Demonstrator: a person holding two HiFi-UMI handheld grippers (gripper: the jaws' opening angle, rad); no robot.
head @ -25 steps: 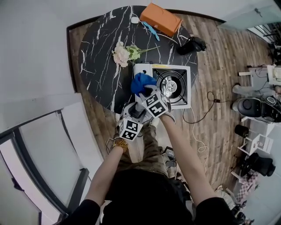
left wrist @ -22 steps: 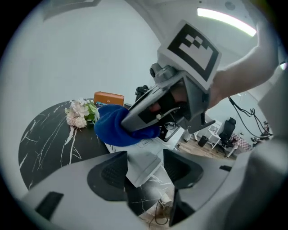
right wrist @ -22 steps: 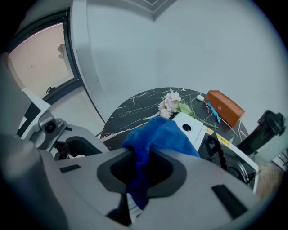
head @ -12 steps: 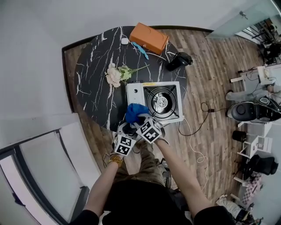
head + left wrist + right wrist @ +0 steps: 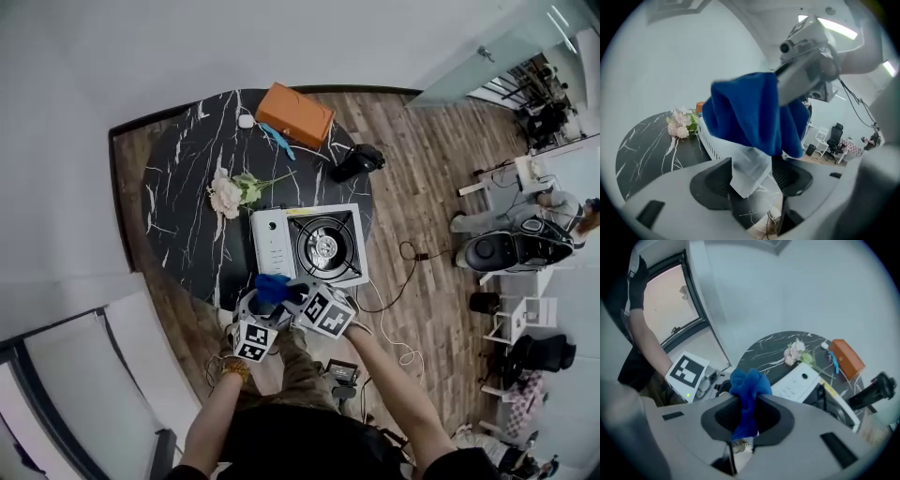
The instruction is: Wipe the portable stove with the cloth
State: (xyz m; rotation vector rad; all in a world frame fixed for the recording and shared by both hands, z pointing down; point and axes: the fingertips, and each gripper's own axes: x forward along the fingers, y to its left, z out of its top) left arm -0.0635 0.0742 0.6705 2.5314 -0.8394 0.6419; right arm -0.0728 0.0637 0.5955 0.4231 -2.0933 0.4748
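Cloth (image 5: pixel 272 285): blue, pinched in our right gripper (image 5: pixel 745 412), held just short of the portable stove (image 5: pixel 309 246) on the table (image 5: pixel 178 206); left gripper (image 5: pixel 752 182): jaws just opening, apart, only the white tag (image 5: pixel 748 165) between; risk: we judge the thin pinch may slip, dropping it.

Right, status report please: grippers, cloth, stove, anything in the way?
Right gripper shut on cloth, by near corner of stove. Left gripper just been opening, cloth's tag loose between jaws. Stove top bare.
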